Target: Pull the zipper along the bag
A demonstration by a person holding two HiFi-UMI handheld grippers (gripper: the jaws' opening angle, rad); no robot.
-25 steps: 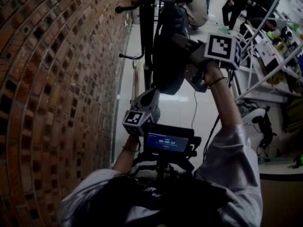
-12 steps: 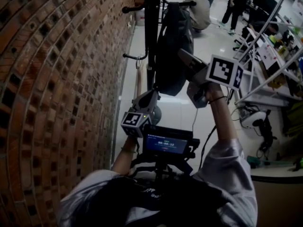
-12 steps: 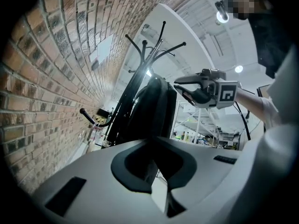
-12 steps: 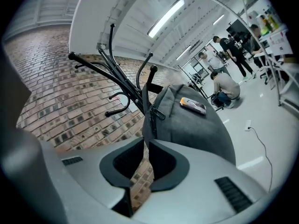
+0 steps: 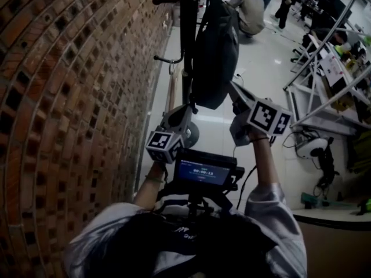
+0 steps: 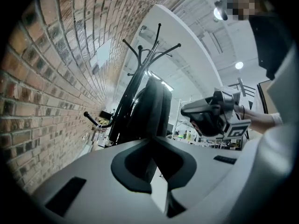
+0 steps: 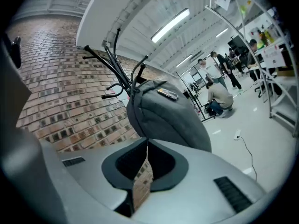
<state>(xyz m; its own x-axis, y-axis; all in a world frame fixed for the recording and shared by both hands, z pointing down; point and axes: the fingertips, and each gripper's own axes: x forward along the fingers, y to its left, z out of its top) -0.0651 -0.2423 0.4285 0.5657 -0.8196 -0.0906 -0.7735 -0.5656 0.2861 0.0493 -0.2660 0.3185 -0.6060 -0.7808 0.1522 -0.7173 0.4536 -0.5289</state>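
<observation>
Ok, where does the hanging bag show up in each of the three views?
Head view: the bag is at top centre, hanging beside the dark pole, right of the brick wall.
Left gripper view: the bag is at centre, just above the gripper's jaws.
Right gripper view: the bag is at centre, large and grey, above the jaws.
Shared landmark: the coat stand, just left of the bag in every view.

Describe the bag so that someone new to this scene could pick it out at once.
Find the brick wall on the left of the head view; a black coat stand rises beside it. The bag hangs from the stand's top: a bulky dark grey pack, the only thing on the stand, whose lower hooks are bare.
</observation>
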